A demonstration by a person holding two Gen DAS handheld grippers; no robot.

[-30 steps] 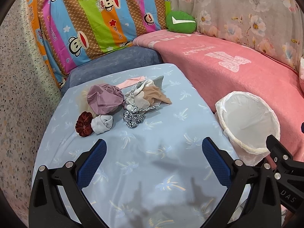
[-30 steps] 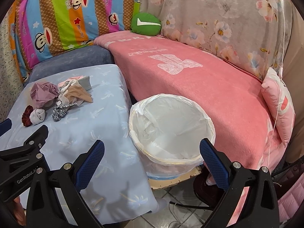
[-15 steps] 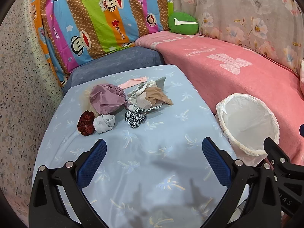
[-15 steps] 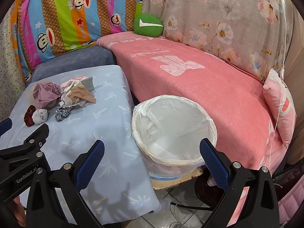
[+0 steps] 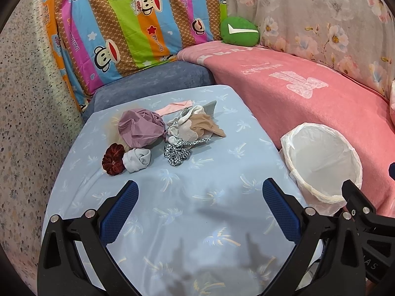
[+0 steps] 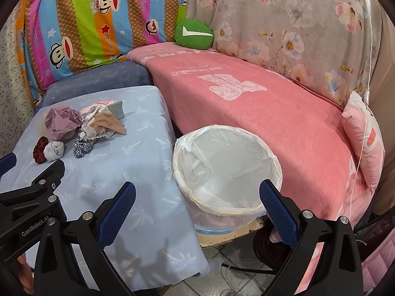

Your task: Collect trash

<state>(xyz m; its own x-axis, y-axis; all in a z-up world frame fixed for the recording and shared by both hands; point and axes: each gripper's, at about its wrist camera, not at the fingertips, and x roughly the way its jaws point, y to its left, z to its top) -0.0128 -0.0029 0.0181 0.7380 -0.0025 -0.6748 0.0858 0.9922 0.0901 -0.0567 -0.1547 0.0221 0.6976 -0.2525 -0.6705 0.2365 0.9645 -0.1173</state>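
You have readable print in a few places. The striped monkey-print cloth (image 5: 128,32) hanging behind the table carries "Captain" on the cartoon monkey's hat and "Paul Frank" written along its stripes, repeated several times; the same words show on it in the right wrist view (image 6: 86,24). The left gripper's black body (image 6: 32,224), seen from the right wrist camera, is marked "GenRobot.AI" in white. The right gripper's black body (image 5: 370,254), seen from the left wrist camera, shows only the white letters "AS". The pink blanket (image 6: 246,103) bears pale woven lettering and a large emblem, upside down to you and too faint to read.
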